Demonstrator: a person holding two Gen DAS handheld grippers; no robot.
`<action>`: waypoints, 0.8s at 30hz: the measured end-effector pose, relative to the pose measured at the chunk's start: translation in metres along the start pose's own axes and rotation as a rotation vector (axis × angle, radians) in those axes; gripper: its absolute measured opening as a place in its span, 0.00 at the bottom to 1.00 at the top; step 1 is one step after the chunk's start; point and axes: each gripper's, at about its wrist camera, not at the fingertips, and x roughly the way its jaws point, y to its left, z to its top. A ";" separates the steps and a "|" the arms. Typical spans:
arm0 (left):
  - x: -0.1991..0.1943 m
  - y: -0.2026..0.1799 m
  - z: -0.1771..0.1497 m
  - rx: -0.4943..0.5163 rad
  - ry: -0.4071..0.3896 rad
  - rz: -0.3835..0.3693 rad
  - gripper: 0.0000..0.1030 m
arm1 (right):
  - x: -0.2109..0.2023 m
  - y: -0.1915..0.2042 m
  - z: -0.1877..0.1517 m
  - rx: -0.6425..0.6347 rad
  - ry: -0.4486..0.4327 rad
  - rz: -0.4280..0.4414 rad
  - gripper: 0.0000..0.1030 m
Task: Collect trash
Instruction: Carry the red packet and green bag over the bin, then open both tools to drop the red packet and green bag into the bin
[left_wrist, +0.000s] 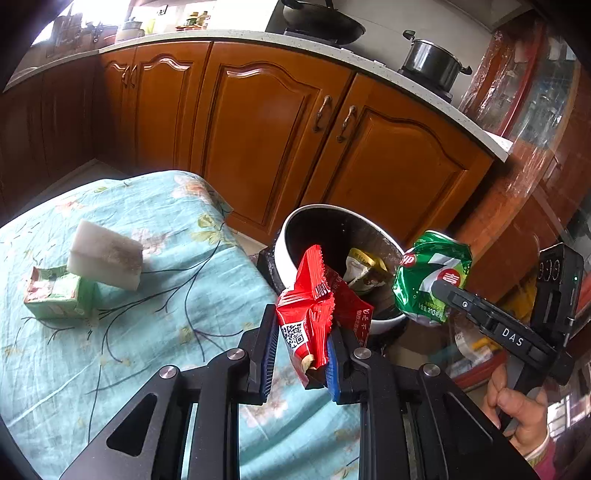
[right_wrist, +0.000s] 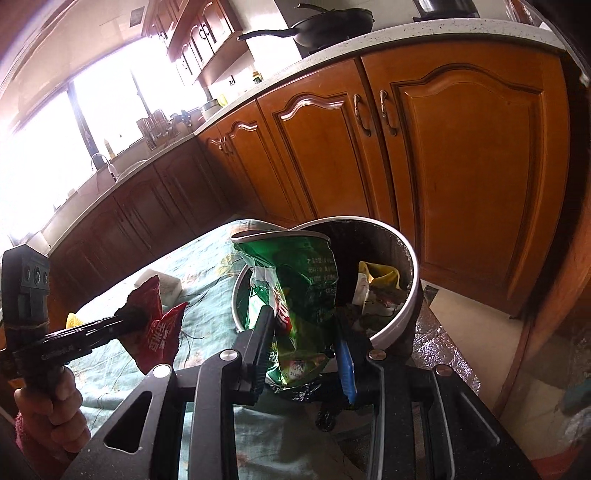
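Item 1. My left hand-held gripper (left_wrist: 301, 354): jaws drawn nearly together, pinching a red snack wrapper (left_wrist: 314, 306) by its lower part. The wrapper stands up from the pads, its long axis roughly vertical, its top just short of the bin's near rim.

Item 2. My right hand-held gripper (right_wrist: 304, 354): jaws a little wider, clamped on a crushed green drink can (right_wrist: 295, 288). The can hangs upright, long axis vertical, in front of the bin's mouth.

Item 3. Bin (left_wrist: 284, 236): round, white-rimmed, dark inside, standing off the worktop's (left_wrist: 147, 332) far corner, ahead of both hand-held grippers. A yellow wrapper (left_wrist: 364, 267) already lies in it.

Item 4. Left on the worktop: a white sponge block (left_wrist: 107, 254) leaning on a small green carton (left_wrist: 55, 295), well apart from the bin.

Judgement: both pieces sit close to the opening; the can looks nearer over it, so my right hand seems placed to drop first, the wrapper needing a short carry forward.
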 end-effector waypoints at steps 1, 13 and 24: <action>0.003 -0.003 0.003 0.005 -0.001 -0.001 0.20 | 0.000 -0.002 0.001 0.001 -0.001 -0.006 0.31; 0.058 -0.034 0.045 0.078 0.043 0.030 0.21 | 0.020 -0.021 0.024 -0.023 0.038 -0.084 0.31; 0.103 -0.045 0.056 0.108 0.096 0.061 0.21 | 0.041 -0.022 0.033 -0.084 0.107 -0.128 0.31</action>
